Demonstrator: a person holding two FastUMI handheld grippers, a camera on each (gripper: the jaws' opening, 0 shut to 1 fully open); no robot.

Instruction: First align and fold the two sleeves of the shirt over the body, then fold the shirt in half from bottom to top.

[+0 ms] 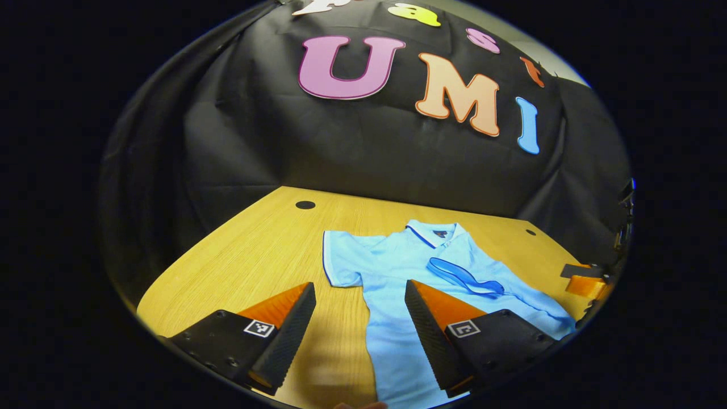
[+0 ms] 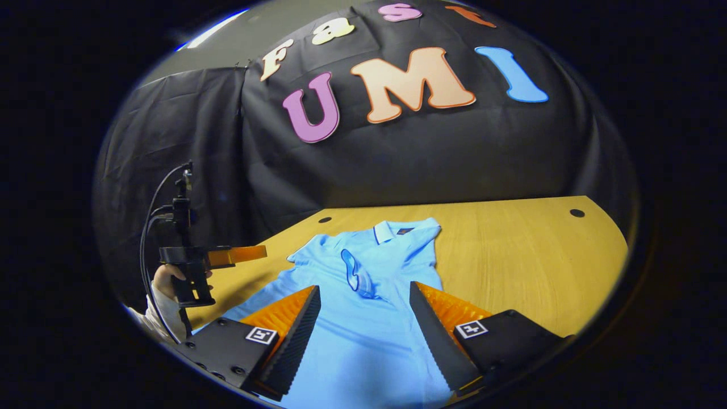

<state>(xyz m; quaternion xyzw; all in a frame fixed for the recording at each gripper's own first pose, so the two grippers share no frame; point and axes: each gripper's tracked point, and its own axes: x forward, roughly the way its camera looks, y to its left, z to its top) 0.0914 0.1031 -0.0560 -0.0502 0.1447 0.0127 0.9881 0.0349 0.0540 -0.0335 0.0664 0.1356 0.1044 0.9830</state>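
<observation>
Light blue short-sleeved polo shirt [image 1: 409,272] lies flat on the wooden counter [image 1: 255,255], 1 sleeve folded across the chest, hem cut off. Left tool [image 1: 359,324] and right tool [image 2: 363,326] both hover released, grasping nothing.

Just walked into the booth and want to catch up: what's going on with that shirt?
A person is holding a gripper in each hand over a light blue polo shirt lying on a wooden table. One sleeve is already folded across the body; the other sleeve is spread out flat. Both the left gripper and the right gripper are open above the shirt, gripping nothing. The bottom-to-top fold isn't done.
</observation>
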